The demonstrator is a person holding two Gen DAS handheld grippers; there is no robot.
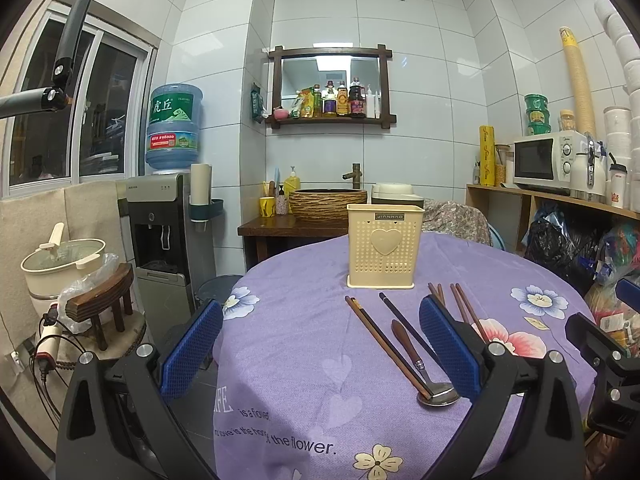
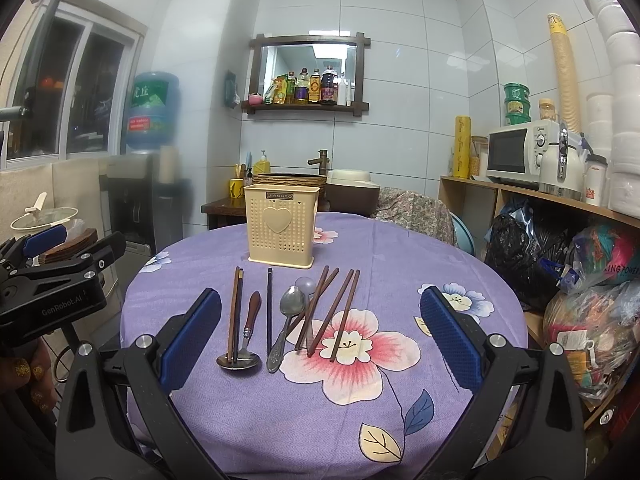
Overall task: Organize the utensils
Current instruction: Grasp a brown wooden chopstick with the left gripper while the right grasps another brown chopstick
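A cream perforated utensil holder with a heart stands upright at the far side of the round table. In front of it lie a wooden-handled spoon, a metal spoon, a pale plastic spoon, a dark chopstick and several brown chopsticks. My right gripper is open above the near utensils, holding nothing. My left gripper is open over the table's left part, empty; it also shows at the left edge of the right wrist view as the left gripper.
The table carries a purple flowered cloth. Left of it stand a water dispenser, a pot and a small wooden stool. A shelf with a microwave and full bags is on the right; a basin sits behind.
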